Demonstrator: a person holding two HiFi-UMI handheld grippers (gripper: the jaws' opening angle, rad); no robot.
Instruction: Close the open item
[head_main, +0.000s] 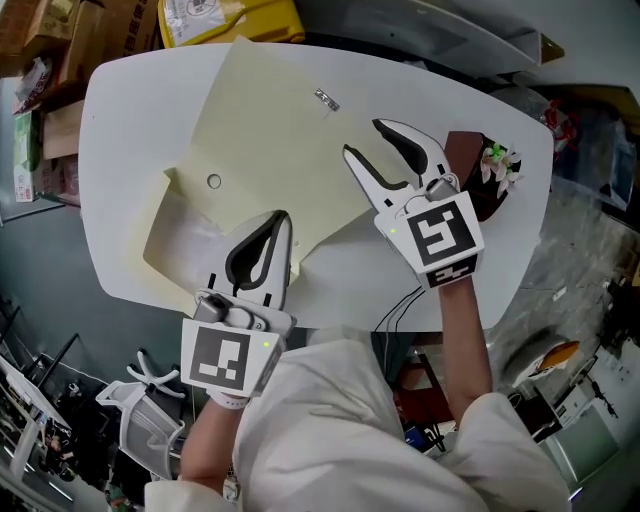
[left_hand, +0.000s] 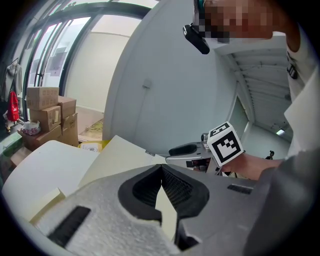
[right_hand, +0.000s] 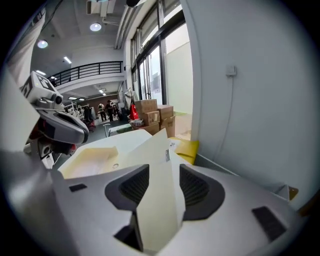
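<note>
Where boxes line the window, an envelope lies on the table; left gripper fingers together, right gripper fingers wide.

Light: bright and even; daylight came from tall windows, with ceiling lamps as well.
Shadows: only weak, soft ones lay on the white table.
Glare: the window panes were washed out.
Distortion: both gripper views bent strongly and had dark corners.
Focus: the right gripper, close to the lens, looked soft.
</note>
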